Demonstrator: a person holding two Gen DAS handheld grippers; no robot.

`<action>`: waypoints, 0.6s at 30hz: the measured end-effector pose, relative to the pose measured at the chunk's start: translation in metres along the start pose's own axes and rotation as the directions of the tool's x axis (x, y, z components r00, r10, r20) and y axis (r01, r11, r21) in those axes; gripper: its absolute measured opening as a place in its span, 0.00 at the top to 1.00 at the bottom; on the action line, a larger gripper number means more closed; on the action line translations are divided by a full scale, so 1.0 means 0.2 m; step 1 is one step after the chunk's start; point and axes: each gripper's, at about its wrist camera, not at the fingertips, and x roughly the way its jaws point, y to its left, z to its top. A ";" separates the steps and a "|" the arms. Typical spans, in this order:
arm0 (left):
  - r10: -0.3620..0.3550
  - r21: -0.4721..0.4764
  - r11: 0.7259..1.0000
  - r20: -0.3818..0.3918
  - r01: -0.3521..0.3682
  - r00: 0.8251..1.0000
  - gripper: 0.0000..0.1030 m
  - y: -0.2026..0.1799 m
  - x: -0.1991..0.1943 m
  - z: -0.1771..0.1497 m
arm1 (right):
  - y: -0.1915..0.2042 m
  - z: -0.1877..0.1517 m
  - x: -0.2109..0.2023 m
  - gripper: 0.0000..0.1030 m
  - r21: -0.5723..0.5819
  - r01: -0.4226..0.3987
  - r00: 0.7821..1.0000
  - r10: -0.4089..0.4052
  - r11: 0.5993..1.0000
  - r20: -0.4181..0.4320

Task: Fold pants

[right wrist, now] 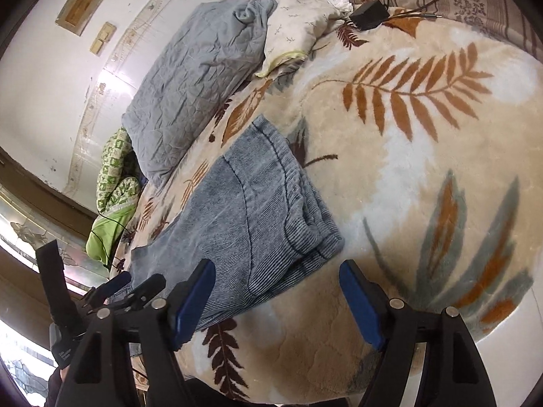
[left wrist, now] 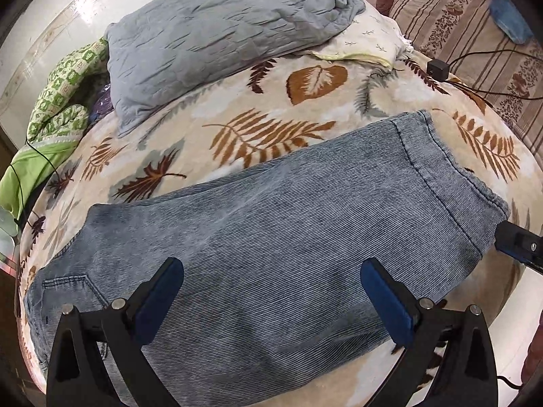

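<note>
lying across the bed's leaf-patterned blanket [left wrist: 271,125], the pants [left wrist: 271,230] fill the middle of the left wrist view, already doubled over, with the stitched hem end toward 2 o'clock and a pocket end toward 8 o'clock. the left tongs [left wrist: 271,302] hover over the denim with both blue pads spread wide and nothing between them; whether the tips touch the cloth cannot be told. the near edge of the pants is hidden behind the black frame at 6 o'clock. in the right wrist view the pants [right wrist: 247,217] sit left of centre, their lower part cut off behind the left pad. the right tongs [right wrist: 276,300] are also spread open and empty, above the blanket [right wrist: 424,176] just beside the folded corner. a grey pillow [left wrist: 210,34] lies at 11 o'clock, half covering a cream one [left wrist: 370,37]. a small black box [right wrist: 368,13] with cables rests near 1 o'clock; what it is stays unclear.
</note>
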 end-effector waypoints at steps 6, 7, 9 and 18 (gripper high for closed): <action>-0.006 -0.008 1.000 -0.007 0.006 1.000 0.00 -0.01 0.05 0.02 | -0.01 0.02 0.03 0.25 0.001 -0.006 1.000 0.006 1.000 -0.009; -0.007 -0.012 1.000 -0.011 0.007 1.000 0.00 -0.01 0.06 0.02 | 0.00 0.03 0.03 0.26 0.000 -0.006 1.000 0.006 1.000 -0.009; -0.008 -0.019 1.000 -0.019 0.007 1.000 0.00 -0.01 0.09 0.03 | 0.00 0.04 0.04 0.27 0.000 -0.007 1.000 0.007 1.000 -0.008; -0.029 -0.045 0.999 -0.063 0.026 0.998 0.00 -0.03 0.22 0.04 | -0.01 0.10 0.10 0.33 0.003 -0.027 1.000 0.027 1.000 -0.013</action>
